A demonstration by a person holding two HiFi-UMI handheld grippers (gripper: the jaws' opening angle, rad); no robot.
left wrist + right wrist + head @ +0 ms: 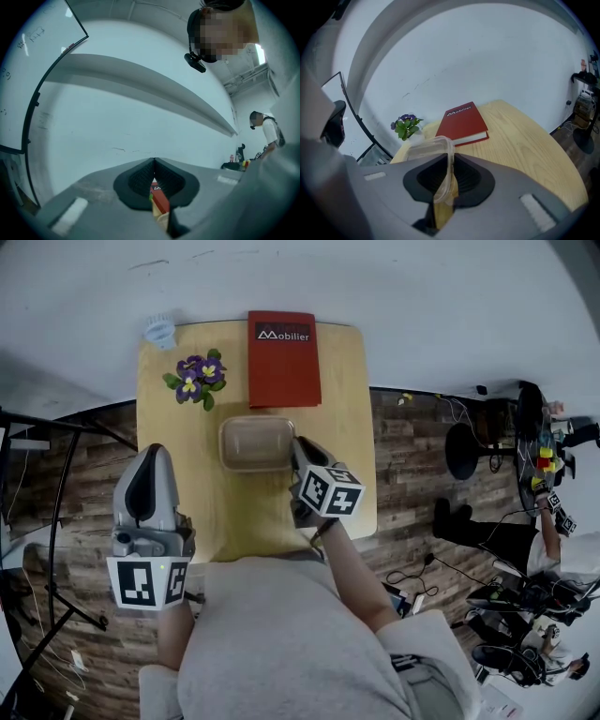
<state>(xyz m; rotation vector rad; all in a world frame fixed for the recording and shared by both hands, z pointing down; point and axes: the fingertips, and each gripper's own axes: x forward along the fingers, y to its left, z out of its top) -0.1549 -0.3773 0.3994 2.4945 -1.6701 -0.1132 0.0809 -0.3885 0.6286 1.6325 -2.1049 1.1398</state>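
Two grippers, one table (349,418). Your right gripper (296,446) has its jaws clamped on the right-hand wall of the single clear plastic container (255,442); in the right gripper view the thin wall (449,157) runs straight between the two pads. The container is at the middle of the table, just on your side of the one red book (284,357); can't tell whether it rests on the wood or hangs a little above it. Your left gripper (155,456) is by the table's near left corner, well apart from the container, jaws pressed together with nothing between them. On the far left of the table: one small plant with purple flowers (195,378), one clear cup (160,330) at the corner
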